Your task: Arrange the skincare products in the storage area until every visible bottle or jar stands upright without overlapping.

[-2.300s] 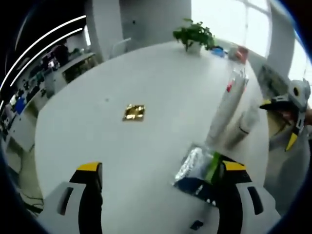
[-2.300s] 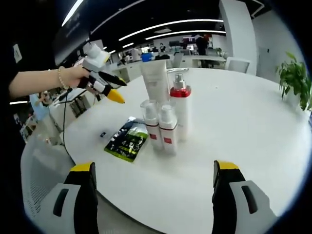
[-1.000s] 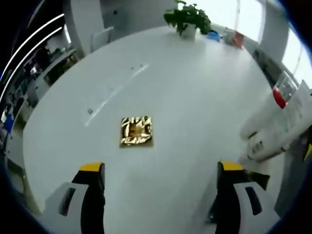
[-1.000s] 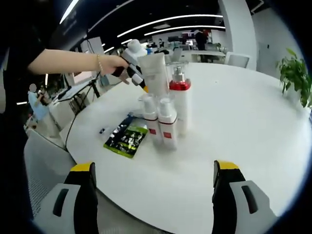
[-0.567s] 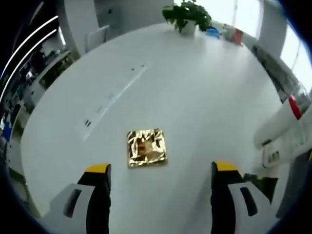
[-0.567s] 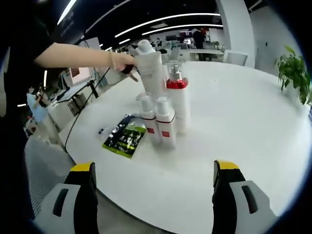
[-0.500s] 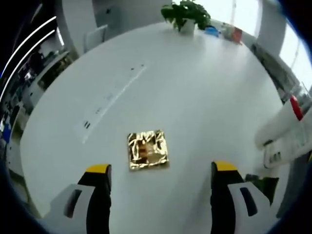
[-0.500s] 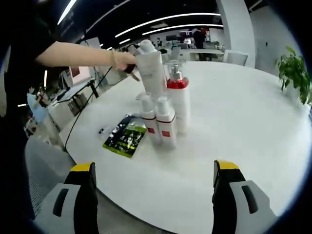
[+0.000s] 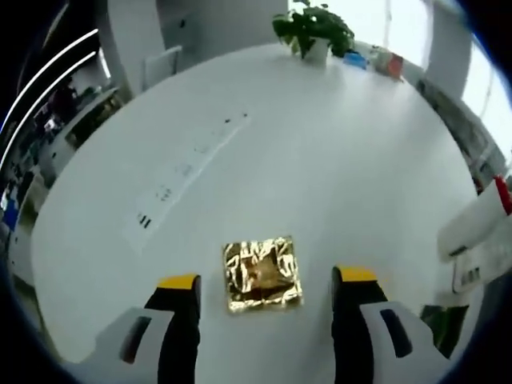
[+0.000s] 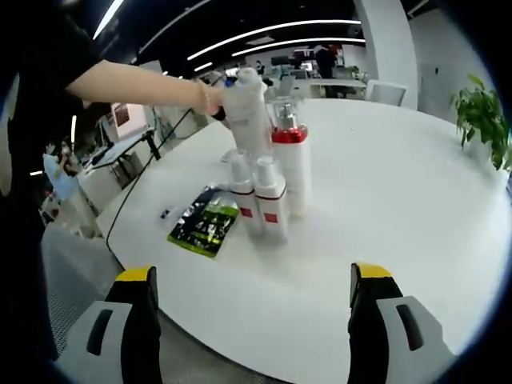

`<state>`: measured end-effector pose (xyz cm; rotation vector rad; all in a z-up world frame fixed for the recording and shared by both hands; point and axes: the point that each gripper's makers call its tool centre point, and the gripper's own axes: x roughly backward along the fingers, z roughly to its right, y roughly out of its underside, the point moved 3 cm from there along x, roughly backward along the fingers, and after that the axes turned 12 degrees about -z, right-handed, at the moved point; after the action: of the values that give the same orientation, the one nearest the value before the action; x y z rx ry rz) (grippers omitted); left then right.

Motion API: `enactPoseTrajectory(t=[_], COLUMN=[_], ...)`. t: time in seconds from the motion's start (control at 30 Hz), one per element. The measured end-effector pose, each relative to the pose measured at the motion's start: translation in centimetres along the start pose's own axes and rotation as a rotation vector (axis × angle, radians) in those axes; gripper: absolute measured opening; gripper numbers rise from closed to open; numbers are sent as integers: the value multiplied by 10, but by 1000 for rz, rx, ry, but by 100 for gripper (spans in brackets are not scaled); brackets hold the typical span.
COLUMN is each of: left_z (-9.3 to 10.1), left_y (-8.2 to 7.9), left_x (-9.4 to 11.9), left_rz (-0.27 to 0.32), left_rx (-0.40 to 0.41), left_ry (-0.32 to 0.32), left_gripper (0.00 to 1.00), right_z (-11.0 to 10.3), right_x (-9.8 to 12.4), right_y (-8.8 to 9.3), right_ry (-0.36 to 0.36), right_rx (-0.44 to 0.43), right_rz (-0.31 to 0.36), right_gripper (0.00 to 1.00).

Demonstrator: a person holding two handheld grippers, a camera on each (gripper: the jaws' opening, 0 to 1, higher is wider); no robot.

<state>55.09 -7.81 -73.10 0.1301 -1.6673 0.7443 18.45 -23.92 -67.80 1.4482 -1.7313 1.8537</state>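
Observation:
A gold foil sachet point(image 9: 262, 274) lies flat on the white table point(image 9: 320, 152). It sits just ahead of and between the yellow tips of my left gripper point(image 9: 266, 280), which is open. In the right gripper view, two small white bottles with red labels point(image 10: 270, 202) stand upright in front of a taller pump bottle with a red collar point(image 10: 290, 160) and a white tube point(image 10: 248, 112). A green and black sachet point(image 10: 204, 222) lies flat to their left. My right gripper point(image 10: 252, 276) is open near the table's edge, holding nothing.
A person's arm point(image 10: 128, 84) reaches behind the white tube. White bottles point(image 9: 480, 232) show at the right edge of the left gripper view. A potted plant point(image 9: 314, 32) stands at the far side of the table. Printed marks point(image 9: 192, 168) run across the tabletop.
The left gripper has come closer to the gold sachet, which now sits between its tips, and its jaws stand slightly narrower. The arm has reached further behind the tube. The right gripper holds still.

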Motion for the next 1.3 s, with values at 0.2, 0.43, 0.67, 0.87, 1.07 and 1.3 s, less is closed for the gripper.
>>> enactPoseTrajectory(t=[0.2,0.43,0.67,0.87,1.07,1.3], left_z=[-14,5,-1,14,18,3], left_y=[13,1,3,3,3,-3], left_x=[-7,-3,-14,-5,-2,-7], left_rz=[-108,-123,-167,-164,-164,-169], left_rx=[31,-8,14,1,10,-18], left_ry=[13,-49,72,41,33,53], left_gripper=[61,57,56,39,39,39], right_z=[-1,-1,-2,-2,-1,0], right_x=[-1,-1,-1,-1,-1,-1], right_y=[0,-1,-1,-1,0,1], right_ry=[-3,0,-1,0,2,0], right_rx=[-1,-6,-3,-5,-4,-3], right_rz=[-5,-7,-9,-8,-9,-9], right_gripper=[99,99,99,99,99,99])
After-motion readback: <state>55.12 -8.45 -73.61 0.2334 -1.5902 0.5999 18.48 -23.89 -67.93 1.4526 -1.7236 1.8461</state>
